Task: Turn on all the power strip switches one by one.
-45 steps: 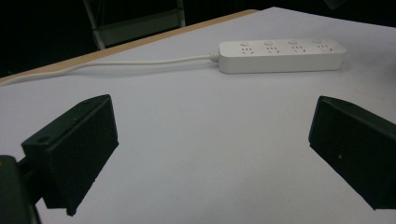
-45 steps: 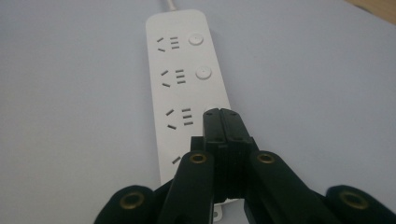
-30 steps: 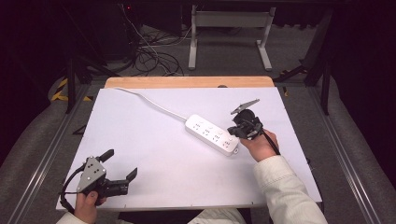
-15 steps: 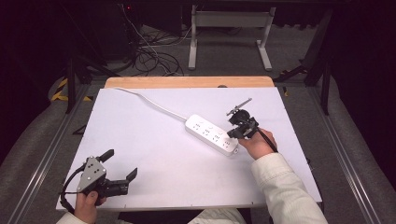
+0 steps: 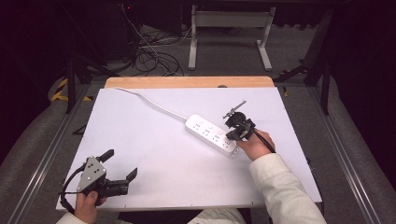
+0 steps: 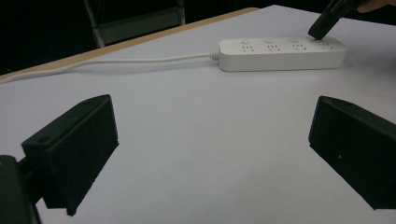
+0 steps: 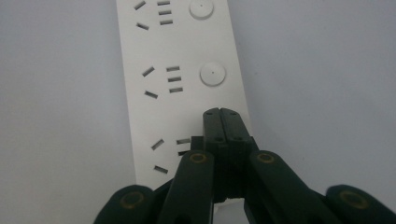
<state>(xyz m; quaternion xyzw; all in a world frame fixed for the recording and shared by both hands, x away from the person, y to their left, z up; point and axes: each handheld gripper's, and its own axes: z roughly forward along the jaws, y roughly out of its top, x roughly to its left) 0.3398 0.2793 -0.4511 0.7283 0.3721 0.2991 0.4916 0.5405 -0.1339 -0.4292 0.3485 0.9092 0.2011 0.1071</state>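
A white power strip point(image 5: 210, 133) lies diagonally mid-table, its white cable point(image 5: 149, 103) running off to the far left. My right gripper point(image 5: 232, 135) is shut with nothing in it. Its closed tips point(image 7: 221, 115) touch the top of the power strip point(image 7: 177, 51) beside a socket group, in line with the round buttons point(image 7: 212, 73). Whatever is under the tips is hidden. My left gripper point(image 5: 120, 164) is held open near the front left edge, nothing between its jaws. The left gripper point(image 6: 210, 154) view looks along the table at the strip point(image 6: 280, 53) and the other gripper's tip point(image 6: 324, 23).
The strip rests on a white sheet point(image 5: 154, 158) that covers the table, whose wooden edge point(image 5: 187, 82) shows at the back. Dark floor, tangled cables point(image 5: 154, 60) and a metal stand point(image 5: 229, 37) lie beyond it. A sleeve point(image 5: 280, 186) reaches in from the bottom right.
My right gripper has shifted slightly left and down onto the power strip. The left gripper has not moved.
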